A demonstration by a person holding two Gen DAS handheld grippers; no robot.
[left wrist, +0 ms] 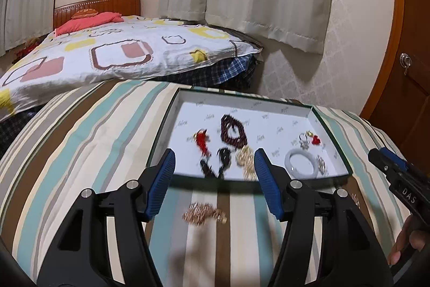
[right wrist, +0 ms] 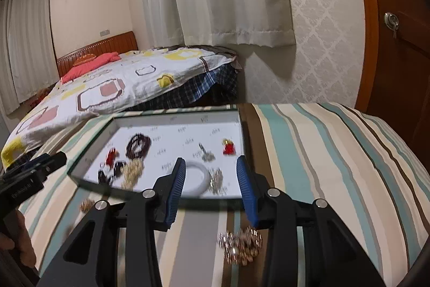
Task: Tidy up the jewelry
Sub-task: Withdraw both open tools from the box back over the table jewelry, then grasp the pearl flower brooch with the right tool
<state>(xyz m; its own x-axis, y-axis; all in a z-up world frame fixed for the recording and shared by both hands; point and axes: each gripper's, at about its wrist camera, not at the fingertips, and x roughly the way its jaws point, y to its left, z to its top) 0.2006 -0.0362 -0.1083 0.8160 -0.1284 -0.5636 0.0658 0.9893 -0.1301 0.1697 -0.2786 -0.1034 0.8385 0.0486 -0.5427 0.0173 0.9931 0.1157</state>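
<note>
Left gripper (left wrist: pixel 213 179): my jaws stand apart, nothing between them.
Right gripper (right wrist: pixel 211 186): mine too, apart and empty.
Tray (left wrist: pixel 317 112): centre of frame, on the striped cloth (left wrist: pixel 80 139), already holding several pieces.
Gold chain (left wrist: pixel 204 214): loose on the cloth, lower centre, just outside the tray.
Second gold chain (right wrist: pixel 242 244): lower right, below my right jaws.
Handling: light, limp, slippery links, I judge; pinch the bunched middle.

Jewelry (left wrist: pixel 233 132) in tray (left wrist: pixel 315 116), 2 outside
</note>
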